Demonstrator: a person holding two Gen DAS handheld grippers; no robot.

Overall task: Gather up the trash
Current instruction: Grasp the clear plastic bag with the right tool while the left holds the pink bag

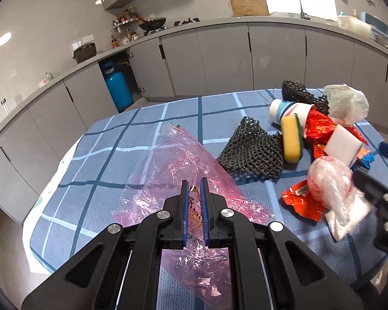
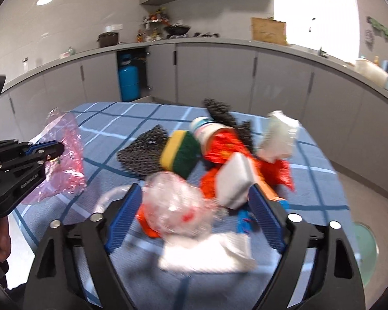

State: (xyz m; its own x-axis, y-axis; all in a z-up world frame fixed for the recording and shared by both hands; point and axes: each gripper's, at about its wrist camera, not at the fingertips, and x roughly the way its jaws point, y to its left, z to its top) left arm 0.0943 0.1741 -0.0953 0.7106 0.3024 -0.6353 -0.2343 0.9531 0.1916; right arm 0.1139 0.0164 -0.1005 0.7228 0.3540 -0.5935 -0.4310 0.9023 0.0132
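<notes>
**Mia:** What is the left gripper (image 1: 194,188) doing?

**Ben:** Its two blue fingers are squeezed together on a pink plastic bag (image 1: 178,160). The bag spreads out in front of it on the blue checked tablecloth (image 1: 111,134).

**Mia:** And the right gripper (image 2: 194,201)?

**Ben:** Its fingers are wide apart. A crumpled clear plastic ball (image 2: 176,206) sits between them, close to the left finger. I cannot tell if it touches.

**Mia:** What else is near?

**Ben:** A white sponge block (image 2: 235,180) is just beside the right finger. A flat white packet (image 2: 207,253) lies under the ball, closer to the camera. Red wrappers (image 2: 225,144) poke out behind.

**Mia:** And farther back?

**Ben:** A yellow and green sponge (image 2: 181,152) leans on a black net (image 2: 142,147). A paper cup (image 2: 207,129) lies on its side. A white plastic bag (image 2: 279,134) is at the far right of the pile. The right view is blurry.
</notes>
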